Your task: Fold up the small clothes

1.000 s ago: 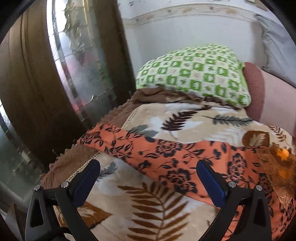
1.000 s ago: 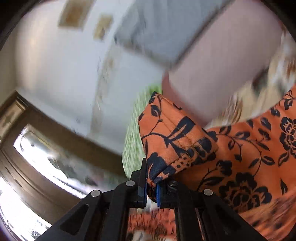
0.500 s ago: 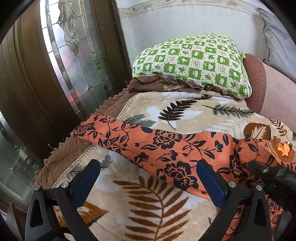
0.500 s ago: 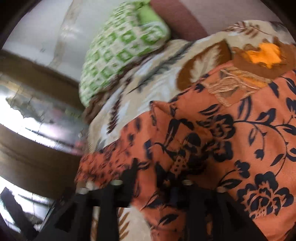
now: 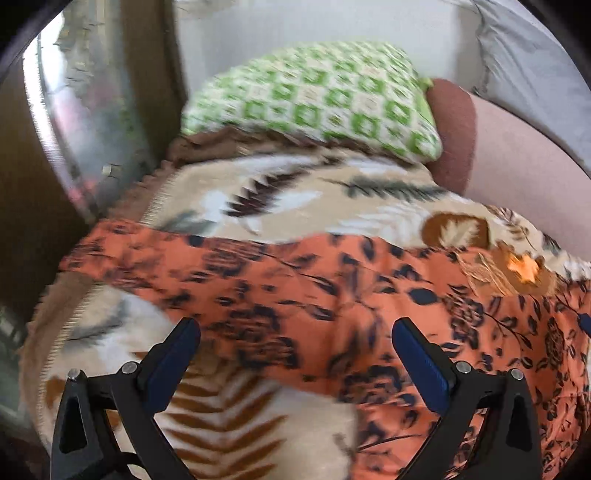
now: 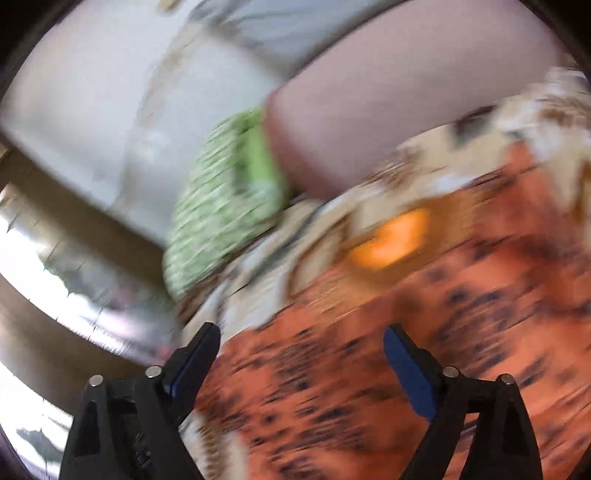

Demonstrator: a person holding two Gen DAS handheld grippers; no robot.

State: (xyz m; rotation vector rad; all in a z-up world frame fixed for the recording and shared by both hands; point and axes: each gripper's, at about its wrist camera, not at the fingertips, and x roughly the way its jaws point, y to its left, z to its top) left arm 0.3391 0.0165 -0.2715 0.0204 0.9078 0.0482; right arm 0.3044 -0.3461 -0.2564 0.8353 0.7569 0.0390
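An orange garment with a dark floral print lies spread across a beige leaf-patterned blanket on a bed. My left gripper hovers over the garment's near edge, wide open, blue pads apart with nothing pressed between them. In the blurred right wrist view the same orange garment fills the lower right. My right gripper is above it, its jaws opening, with cloth below them but not pinched. A gold embroidered patch shows at the garment's far edge.
A green-and-white checked pillow rests at the head of the bed beside a pink bolster. A dark wooden door with patterned glass stands close on the left. A white wall lies behind.
My right gripper let go of the garment's folded corner and opened wide, then swung away. My left gripper moved closer and lower over the garment, staying open.
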